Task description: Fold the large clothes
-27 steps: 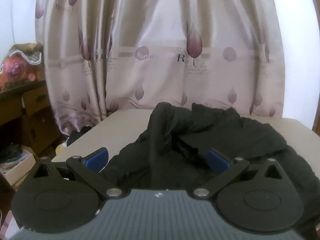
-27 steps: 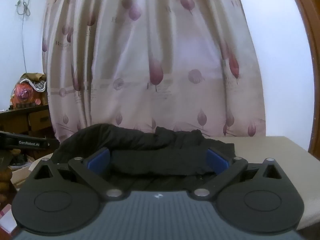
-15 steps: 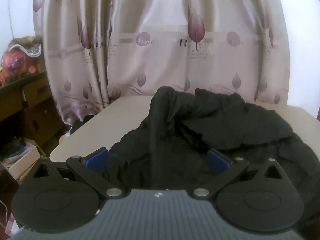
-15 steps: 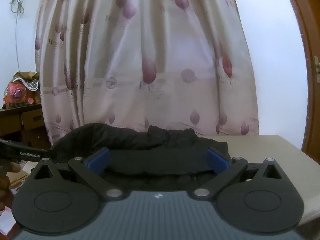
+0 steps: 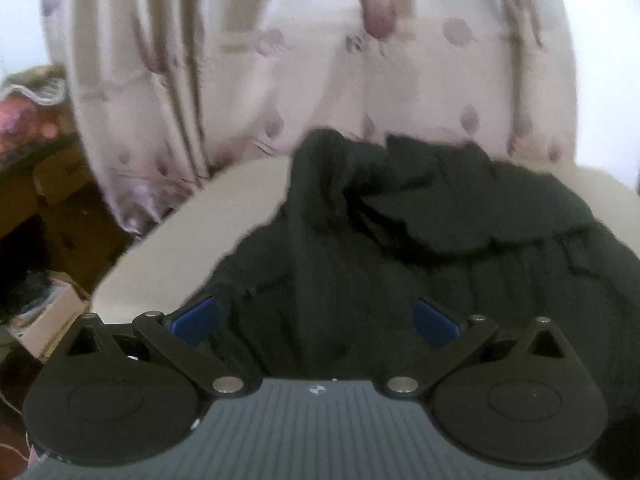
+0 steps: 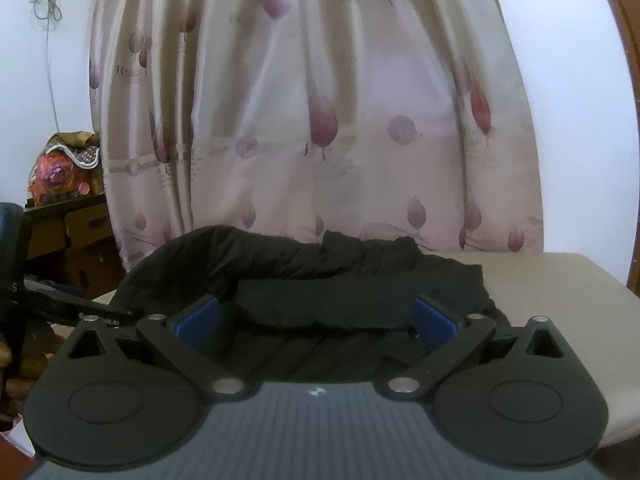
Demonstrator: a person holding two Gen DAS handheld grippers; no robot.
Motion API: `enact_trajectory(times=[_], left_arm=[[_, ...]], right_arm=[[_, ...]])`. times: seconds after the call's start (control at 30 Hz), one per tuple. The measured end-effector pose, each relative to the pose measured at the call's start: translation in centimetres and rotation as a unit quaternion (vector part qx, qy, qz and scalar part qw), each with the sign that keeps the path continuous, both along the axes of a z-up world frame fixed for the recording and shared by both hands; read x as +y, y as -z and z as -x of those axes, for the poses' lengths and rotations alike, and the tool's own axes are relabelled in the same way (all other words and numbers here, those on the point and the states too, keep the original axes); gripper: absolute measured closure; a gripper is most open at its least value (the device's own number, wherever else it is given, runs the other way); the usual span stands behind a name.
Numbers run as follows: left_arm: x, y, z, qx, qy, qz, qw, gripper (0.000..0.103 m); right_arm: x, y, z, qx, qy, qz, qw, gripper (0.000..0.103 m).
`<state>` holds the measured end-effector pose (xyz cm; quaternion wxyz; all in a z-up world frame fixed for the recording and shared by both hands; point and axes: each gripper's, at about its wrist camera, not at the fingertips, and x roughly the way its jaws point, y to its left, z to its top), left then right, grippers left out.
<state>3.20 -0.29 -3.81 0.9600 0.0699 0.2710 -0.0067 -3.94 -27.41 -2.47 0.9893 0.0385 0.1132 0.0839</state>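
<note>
A large black garment [image 5: 420,232] lies crumpled in a heap on a beige table [image 5: 208,216]. My left gripper [image 5: 316,320] is open, its blue pads wide apart, just above the garment's near left edge and holding nothing. In the right wrist view the same garment [image 6: 320,276] bunches across the table [image 6: 560,280]. My right gripper [image 6: 316,320] is open and empty, low over the garment's near edge. The left gripper's body shows at the far left of the right wrist view [image 6: 60,304].
A patterned pink curtain [image 6: 320,120] hangs close behind the table. Cardboard boxes [image 5: 60,208] and clutter stand on the floor to the left. A wooden door frame [image 6: 628,80] is at the right. Bare tabletop lies left [image 5: 168,248] and right [image 6: 568,304] of the garment.
The left gripper has moved forward and tilted down over the garment, blurring its view. The right gripper shifted slightly closer. Both stay open.
</note>
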Motion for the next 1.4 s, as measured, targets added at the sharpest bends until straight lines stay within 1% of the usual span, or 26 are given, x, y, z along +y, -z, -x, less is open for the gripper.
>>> enact_trajectory(times=[0.1,0.17,0.2,0.23,0.27,0.3,0.33,0.4,0.47,0.53,0.6,0.67,0.73,0.87,0.9,0.93,0.97,1.0,1.03,1.07,1.1,1.13,1.2,1.27,1.33,1.4], left_arm=[[0.2,1.3,-0.7,0.030,0.031,-0.007,0.9990,0.004],[0.4,2.1,-1.1,0.040,0.040,-0.008,0.9984,0.016],[0.5,2.4,-1.3,0.045,0.045,-0.006,0.9980,0.032],[0.7,2.6,-1.6,0.052,0.051,0.000,0.9974,0.056],[1.0,2.8,-1.9,0.063,0.054,0.009,0.9965,0.066],[1.4,3.0,-2.5,0.079,0.052,0.020,0.9953,0.082],[1.8,3.1,-3.0,0.090,0.053,0.035,0.9939,0.088],[2.7,2.7,-3.7,0.091,0.055,0.057,0.9927,0.089],[3.8,1.4,-4.3,0.072,0.040,0.055,0.9951,0.089],[5.7,-0.5,-5.7,0.047,0.006,0.054,0.9974,0.089],[8.4,-2.9,-7.8,0.023,-0.040,0.056,0.9974,0.090],[10.5,-4.8,-10.4,0.000,-0.082,0.044,0.9957,0.090],[12.4,-6.2,-13.8,-0.008,-0.118,0.029,0.9925,0.089],[14.5,-6.5,-18.9,-0.025,-0.188,-0.019,0.9818,0.083],[14.9,-6.4,-19.6,-0.034,-0.207,-0.034,0.9772,0.071],[15.4,-6.3,-20.2,-0.044,-0.224,-0.053,0.9721,0.053],[15.5,-6.1,-20.5,-0.056,-0.240,-0.069,0.9668,0.044],[15.8,-6.3,-20.6,-0.071,-0.248,-0.080,0.9630,0.030],[15.9,-6.3,-20.5,-0.089,-0.249,-0.094,0.9597,0.022],[15.6,-6.3,-20.4,-0.100,-0.250,-0.109,0.9569,0.017],[15.3,-6.6,-20.5,-0.107,-0.249,-0.119,0.9551,0.006],[15.0,-6.7,-20.0,-0.119,-0.245,-0.120,0.9546,0.001],[14.5,-6.8,-18.8,-0.134,-0.229,-0.111,0.9578,0.001],[13.9,-6.5,-17.7,-0.132,-0.207,-0.100,0.9641,0.000],[13.5,-5.8,-16.3,-0.120,-0.193,-0.070,0.9713,0.000],[13.1,-4.6,-14.9,-0.092,-0.176,-0.032,0.9796,0.000]], right_arm=[[-0.2,0.1,-0.4,0.009,-0.004,-0.007,1.000,0.000],[-0.2,0.2,-0.6,0.014,-0.005,-0.010,1.000,0.000],[-0.2,0.2,-0.7,0.016,-0.006,-0.011,1.000,0.000],[-0.2,0.3,-0.9,0.019,-0.007,-0.012,1.000,0.000],[-0.2,0.4,-1.0,0.021,-0.007,-0.012,1.000,0.000],[-0.1,0.4,-1.1,0.022,-0.007,-0.012,1.000,0.000],[-0.1,0.5,-1.2,0.024,-0.007,-0.012,1.000,0.000],[0.0,0.7,-1.4,0.028,-0.006,-0.011,1.000,0.000],[-0.1,0.7,-1.7,0.031,-0.006,-0.008,0.999,0.000],[-0.1,0.6,-2.2,0.034,-0.003,0.000,0.999,0.000],[-0.4,0.4,-2.9,0.035,0.000,0.006,0.999,0.000],[-0.8,0.3,-3.8,0.036,-0.004,0.008,0.999,0.000],[-1.0,0.1,-5.0,0.037,-0.016,0.009,0.999,0.000],[0.1,0.1,-8.2,0.042,-0.060,0.025,0.997,0.000],[1.0,0.3,-9.1,0.044,-0.072,0.040,0.996,0.000],[1.8,0.5,-10.0,0.044,-0.081,0.059,0.994,0.000],[2.9,0.9,-10.8,0.042,-0.088,0.083,0.992,0.000],[4.2,1.5,-11.9,0.041,-0.094,0.115,0.988,0.000],[5.3,2.1,-12.7,0.041,-0.100,0.140,0.984,0.000],[6.5,2.7,-13.6,0.039,-0.109,0.165,0.979,0.000],[7.6,3.4,-14.6,0.037,-0.120,0.190,0.974,0.000],[8.6,4.1,-15.5,0.038,-0.124,0.209,0.969,0.000],[10.5,5.6,-17.3,0.046,-0.128,0.245,0.960,0.000],[11.8,6.8,-19.0,0.052,-0.127,0.270,0.953,0.000],[12.6,7.8,-21.1,0.065,-0.128,0.289,0.946,0.000],[13.0,8.4,-22.7,0.076,-0.119,0.298,0.944,0.001]])
